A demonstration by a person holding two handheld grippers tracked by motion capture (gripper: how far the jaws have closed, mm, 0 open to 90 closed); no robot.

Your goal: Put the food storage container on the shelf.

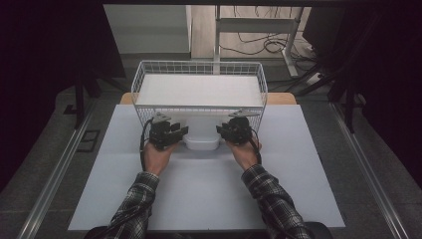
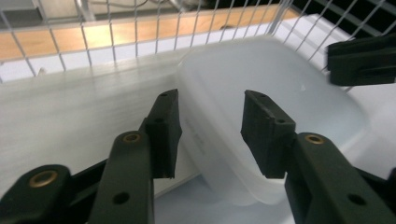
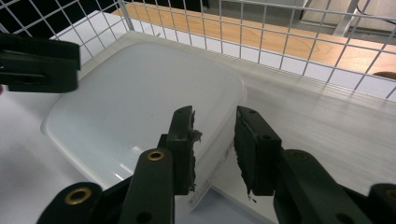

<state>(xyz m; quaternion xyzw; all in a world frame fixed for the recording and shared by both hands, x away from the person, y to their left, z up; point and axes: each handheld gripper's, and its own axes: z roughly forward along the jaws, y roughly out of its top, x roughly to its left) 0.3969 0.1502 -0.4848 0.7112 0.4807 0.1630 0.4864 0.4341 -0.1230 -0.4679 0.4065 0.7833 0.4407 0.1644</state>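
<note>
White plastic tub [image 1: 201,140] sits centre frame on the tabletop [image 1: 209,199], tucked under the wire basket [image 1: 199,89]. My left hand-held gripper [image 1: 175,133] and right hand-held gripper [image 1: 225,130] flank it, jaws spread, apparently so I can grip its sides.

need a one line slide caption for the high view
Two hand-held tools, left and right, flank a white plastic container at the front of a wire basket on a white table.

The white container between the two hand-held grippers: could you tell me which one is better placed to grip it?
Right, marginally. The right hand-held gripper has its open jaws astride the white container's edge; the left hand-held gripper looks similarly placed.
</note>
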